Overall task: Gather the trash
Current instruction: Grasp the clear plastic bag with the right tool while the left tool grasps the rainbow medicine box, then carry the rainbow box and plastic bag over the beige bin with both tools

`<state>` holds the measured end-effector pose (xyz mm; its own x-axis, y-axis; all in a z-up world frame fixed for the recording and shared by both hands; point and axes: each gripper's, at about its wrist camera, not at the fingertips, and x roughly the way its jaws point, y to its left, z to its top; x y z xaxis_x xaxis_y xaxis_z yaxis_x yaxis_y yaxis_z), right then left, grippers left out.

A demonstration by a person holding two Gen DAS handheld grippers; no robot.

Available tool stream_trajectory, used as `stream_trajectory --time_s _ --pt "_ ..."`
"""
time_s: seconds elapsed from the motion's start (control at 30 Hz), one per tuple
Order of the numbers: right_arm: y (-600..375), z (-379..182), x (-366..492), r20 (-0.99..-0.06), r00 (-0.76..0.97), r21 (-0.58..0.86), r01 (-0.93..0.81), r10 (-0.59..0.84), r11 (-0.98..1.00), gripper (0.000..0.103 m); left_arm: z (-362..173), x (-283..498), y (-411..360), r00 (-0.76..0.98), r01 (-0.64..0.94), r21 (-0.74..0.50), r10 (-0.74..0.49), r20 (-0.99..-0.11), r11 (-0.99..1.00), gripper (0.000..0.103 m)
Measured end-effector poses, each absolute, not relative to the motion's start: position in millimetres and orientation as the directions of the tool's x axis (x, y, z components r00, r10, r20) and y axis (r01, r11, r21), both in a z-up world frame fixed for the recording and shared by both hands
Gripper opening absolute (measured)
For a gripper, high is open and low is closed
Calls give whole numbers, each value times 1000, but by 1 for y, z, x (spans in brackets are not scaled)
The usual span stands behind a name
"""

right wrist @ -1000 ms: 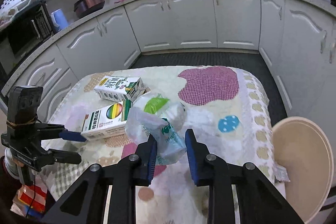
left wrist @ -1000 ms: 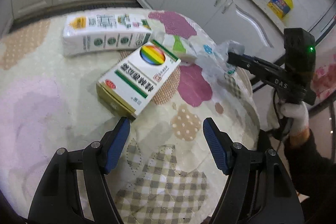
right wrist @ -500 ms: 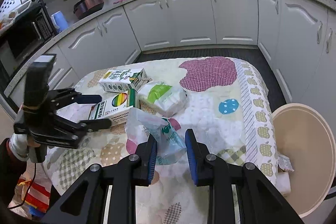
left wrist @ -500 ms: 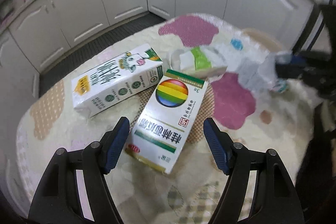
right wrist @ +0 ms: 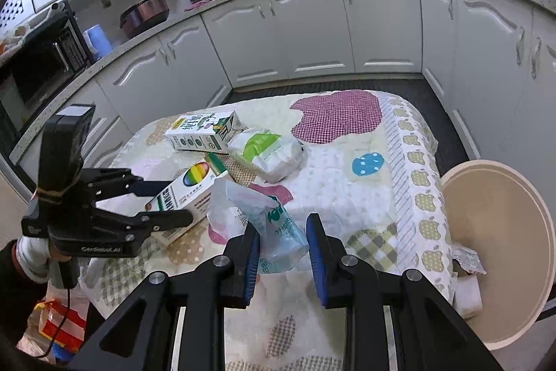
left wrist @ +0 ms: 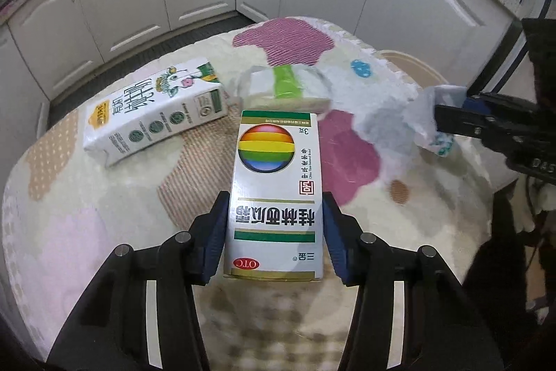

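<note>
A white medicine box with a rainbow ball [left wrist: 274, 190] lies on the patterned tablecloth [left wrist: 87, 232]. My left gripper [left wrist: 274, 232] is closing on the box's near end, with both blue pads against its long sides. In the right wrist view the same box [right wrist: 187, 186] sits between the left gripper's black fingers [right wrist: 177, 202]. My right gripper [right wrist: 282, 246] is shut on a crumpled clear plastic bag [right wrist: 264, 214], held just above the cloth. That bag [left wrist: 389, 120] also hangs from the right gripper [left wrist: 451, 117] in the left wrist view.
A white milk carton [left wrist: 153, 113] lies beyond the box to the left, and a white packet with a green band [left wrist: 288, 86] lies behind it. A beige round bin [right wrist: 493, 239] stands at the table's right side. White kitchen cabinets [right wrist: 382, 30] curve around the table.
My left gripper has come forward over the medicine box, turned in line with it, and its jaws have narrowed onto its sides. The right gripper keeps hold of the bag.
</note>
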<state>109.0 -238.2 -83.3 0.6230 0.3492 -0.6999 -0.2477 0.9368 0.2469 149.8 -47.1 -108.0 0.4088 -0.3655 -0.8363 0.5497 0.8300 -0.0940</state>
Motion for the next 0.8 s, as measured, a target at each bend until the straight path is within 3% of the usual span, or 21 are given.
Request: stream_trajectory --time_s 0.37,0.8 --pt "-271 -67 76 -671 676 233 -199 305 952 25 -69 112 -91 442 570 -135 -440 -782 810 49" --pt "-354 -68 50 -669 718 232 -47 194 972 25 -62 111 -186 415 611 -160 -486 -770 775 49"
